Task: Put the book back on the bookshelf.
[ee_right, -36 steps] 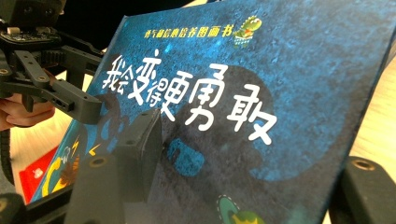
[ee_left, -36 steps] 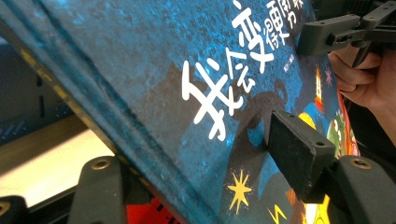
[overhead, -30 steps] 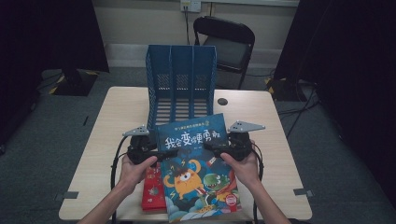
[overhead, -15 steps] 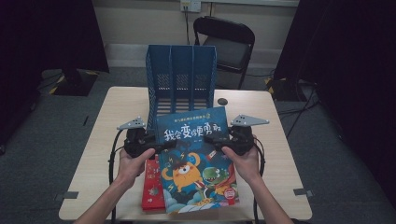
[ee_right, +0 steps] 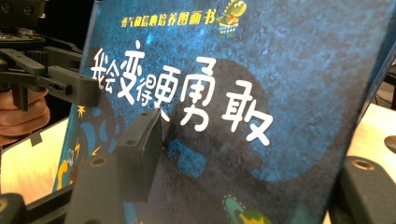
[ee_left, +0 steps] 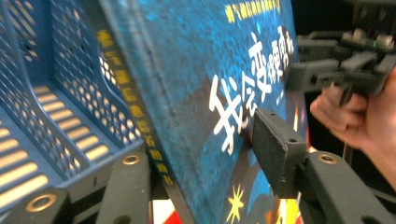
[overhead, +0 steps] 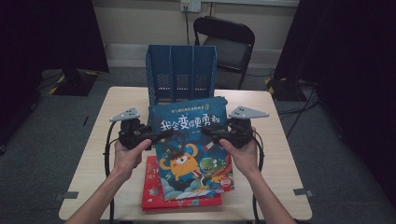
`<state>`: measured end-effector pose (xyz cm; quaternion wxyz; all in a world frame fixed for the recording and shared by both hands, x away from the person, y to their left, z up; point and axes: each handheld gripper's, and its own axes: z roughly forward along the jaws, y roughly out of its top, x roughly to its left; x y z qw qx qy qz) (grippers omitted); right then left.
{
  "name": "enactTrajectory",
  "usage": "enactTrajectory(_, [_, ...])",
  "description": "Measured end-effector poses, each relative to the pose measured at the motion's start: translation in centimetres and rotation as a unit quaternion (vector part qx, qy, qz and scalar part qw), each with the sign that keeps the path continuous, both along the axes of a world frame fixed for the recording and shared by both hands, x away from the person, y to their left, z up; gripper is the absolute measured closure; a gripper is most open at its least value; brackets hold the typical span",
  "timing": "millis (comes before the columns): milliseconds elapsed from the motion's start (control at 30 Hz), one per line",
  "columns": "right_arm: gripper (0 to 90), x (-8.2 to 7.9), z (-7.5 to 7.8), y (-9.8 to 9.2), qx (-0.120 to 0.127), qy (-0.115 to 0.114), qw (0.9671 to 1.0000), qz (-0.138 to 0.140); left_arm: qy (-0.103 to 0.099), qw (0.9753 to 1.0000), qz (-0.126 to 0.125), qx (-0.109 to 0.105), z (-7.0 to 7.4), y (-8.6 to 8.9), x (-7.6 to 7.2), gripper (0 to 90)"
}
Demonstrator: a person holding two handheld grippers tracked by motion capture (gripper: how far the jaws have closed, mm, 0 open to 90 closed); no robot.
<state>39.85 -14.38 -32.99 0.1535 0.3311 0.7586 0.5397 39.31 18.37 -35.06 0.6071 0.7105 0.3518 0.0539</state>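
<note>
The blue picture book is held up between the two grippers, its top edge tipped toward the blue file rack at the back of the table, its lower edge still low over a red book lying flat near the person's side. The left gripper is clamped on the book's left edge and the right gripper on its right edge; in the left gripper view one jaw presses flat on the cover beside the white title while the other sits behind the spine. It looks like a thin hardcover: stiff enough to hold its shape when pinched at two edges, light, but with a smooth, glossy face that I'd guess could slide in hard jaws if tilted steeply. Gripping both side edges about midway up, as now, seems the sound choice, since it keeps the board from swinging as it heads for a rack slot. The table is pale wood, bare apart from these things. Beyond it stands a black folding chair against a cream wall, with dark curtains either side and grey carpet underfoot.
</note>
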Motion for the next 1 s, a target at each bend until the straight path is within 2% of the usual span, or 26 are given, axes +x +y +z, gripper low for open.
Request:
enactTrajectory(133, [35.3, 0.2, 0.8, 0.5, -0.001, -0.011, 0.9999, 0.011, -0.013, 0.9996, -0.015, -0.018, 1.0, -0.1, 0.1, 54.9])
enactTrajectory(233, [35.2, 0.3, 1.5, 0.8, 0.0, -0.027, 0.9996, 0.012, -0.034, 0.9991, -0.017, -0.017, 2.3, 0.0, 0.0, 58.6])
enactTrajectory(367, [34.5, 0.3, 2.2, 1.4, 0.0, -0.05, 0.9987, 0.01, -0.065, 0.9971, -0.03, -0.025, 4.1, 0.0, -0.2, 62.4])
enactTrajectory(433, [34.4, 0.0, 2.2, 1.7, 0.007, -0.058, 0.998, 0.026, -0.077, 0.996, -0.036, -0.028, 4.9, -0.1, -0.5, 64.5])
enactTrajectory(567, [34.2, -0.7, 1.9, 1.4, 0.018, -0.07, 0.997, 0.029, -0.089, 0.995, -0.041, -0.016, 4.7, -0.3, -1.2, 65.0])
enactTrajectory(633, [34.1, -0.9, 1.8, 1.1, 0.021, -0.068, 0.9969, 0.034, -0.093, 0.9946, -0.046, -0.01, 4.1, -0.8, -1.7, 65.0])
enactTrajectory(700, [33.2, -1.2, 1.7, 0.9, 0.022, -0.072, 0.9966, 0.034, -0.092, 0.9944, -0.052, -0.012, 3.8, -0.9, -1.9, 65.0])
enactTrajectory(800, [30.0, -1.7, 1.4, 0.8, 0.013, -0.076, 0.9966, 0.029, -0.091, 0.9937, -0.064, -0.015, 3.3, -1.1, -2.3, 65.6])
enactTrajectory(933, [28.0, -2.2, 0.9, 0.5, 0.014, -0.074, 0.9968, 0.025, -0.092, 0.9931, -0.07, -0.014, 2.7, -1.4, -2.7, 65.9])
enactTrajectory(1000, [27.0, -2.4, 0.6, 0.2, 0.009, -0.072, 0.9971, 0.021, -0.093, 0.9929, -0.074, -0.009, 2.6, -1.4, -2.9, 67.0])
